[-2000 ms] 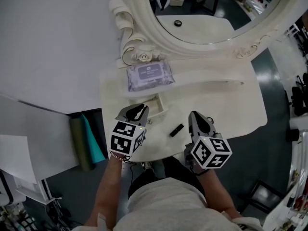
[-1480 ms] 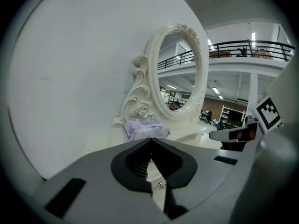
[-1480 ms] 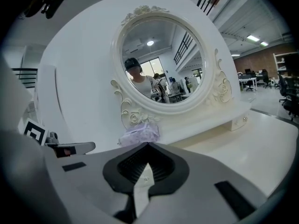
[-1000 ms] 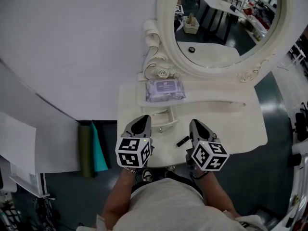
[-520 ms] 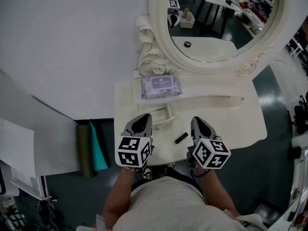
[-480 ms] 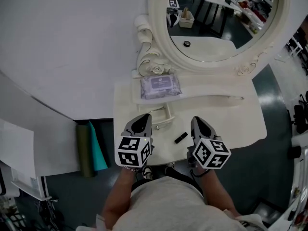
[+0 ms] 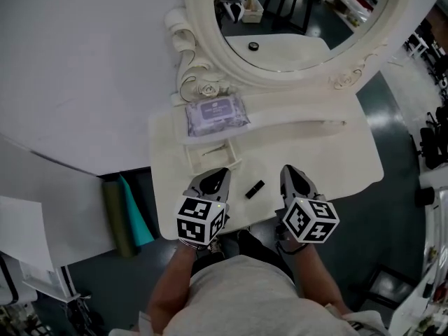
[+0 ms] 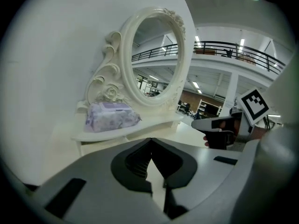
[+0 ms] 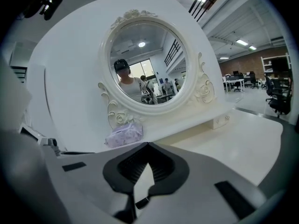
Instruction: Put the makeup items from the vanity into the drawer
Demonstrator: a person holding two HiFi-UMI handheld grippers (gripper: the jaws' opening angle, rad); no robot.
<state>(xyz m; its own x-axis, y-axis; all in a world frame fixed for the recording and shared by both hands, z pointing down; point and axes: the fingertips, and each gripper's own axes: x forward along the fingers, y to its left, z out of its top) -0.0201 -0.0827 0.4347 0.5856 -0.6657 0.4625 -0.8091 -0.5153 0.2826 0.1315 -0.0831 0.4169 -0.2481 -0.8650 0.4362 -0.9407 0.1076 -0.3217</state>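
An open industrial office hall, not a home. A railed mezzanine [image 8: 212, 45], ceiling strip lights [image 9: 242, 42] and office desks [image 9: 236, 82] surround the vanity [image 7: 329, 156].

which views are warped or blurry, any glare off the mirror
Head view: evenly lit, sharp, edges bowed; the mirror shows only the room's reflection, no glare. Left gripper view: strong fisheye, dark corners, wipes pack fairly sharp. Right gripper view: same fisheye, dark corners; a ceiling light reflects in the mirror.
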